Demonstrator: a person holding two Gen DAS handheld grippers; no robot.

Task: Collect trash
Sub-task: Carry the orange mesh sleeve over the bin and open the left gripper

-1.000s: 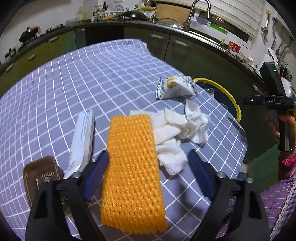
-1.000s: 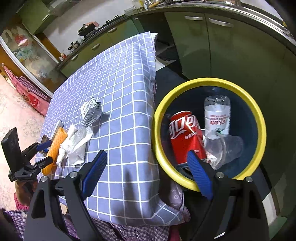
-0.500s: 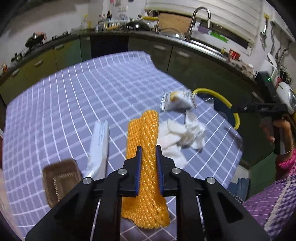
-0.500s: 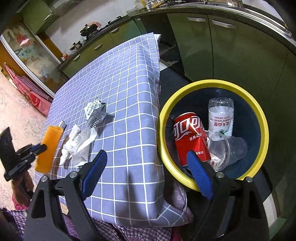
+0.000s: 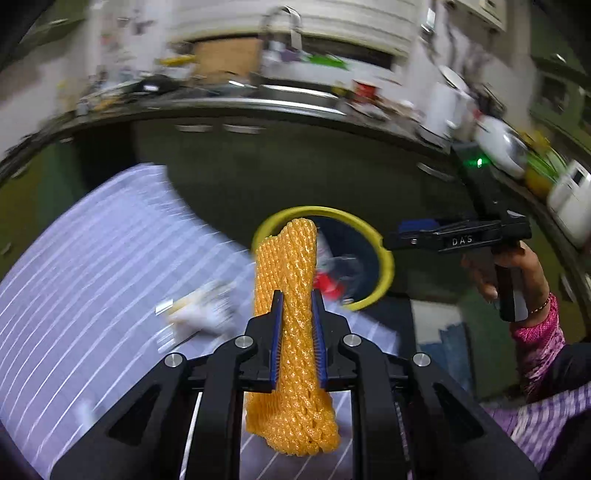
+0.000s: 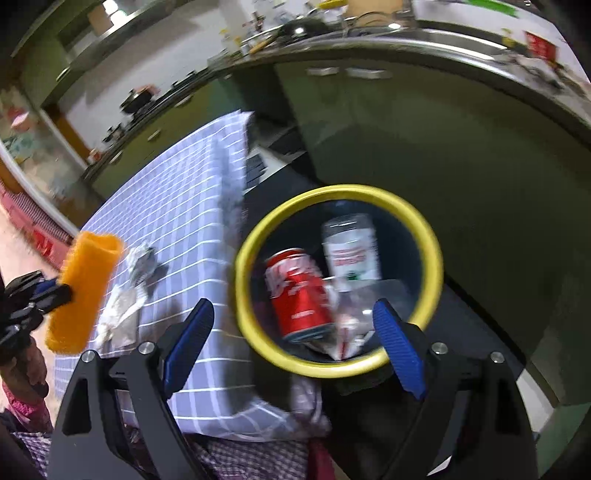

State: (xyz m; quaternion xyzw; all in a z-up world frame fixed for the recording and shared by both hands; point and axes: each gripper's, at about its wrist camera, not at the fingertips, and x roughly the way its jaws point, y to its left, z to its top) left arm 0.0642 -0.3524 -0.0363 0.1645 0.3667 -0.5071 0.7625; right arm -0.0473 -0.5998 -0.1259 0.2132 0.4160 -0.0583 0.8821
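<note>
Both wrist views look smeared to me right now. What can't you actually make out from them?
- Left wrist view: the trash on the table is motion-blurred; the white scrap is unidentifiable.
- Left wrist view: the orange foam net, clamped in the left gripper, covers part of the bin.
- Right wrist view: the bottle label is smeared; the right gripper, open, hides the bin's near rim.

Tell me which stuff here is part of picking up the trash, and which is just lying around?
Part of the job:
- foam net, clamped in left gripper
- bin
- tissues
- wrapper
- right gripper, open

Just around:
- tablecloth
- faucet
- pot
</note>
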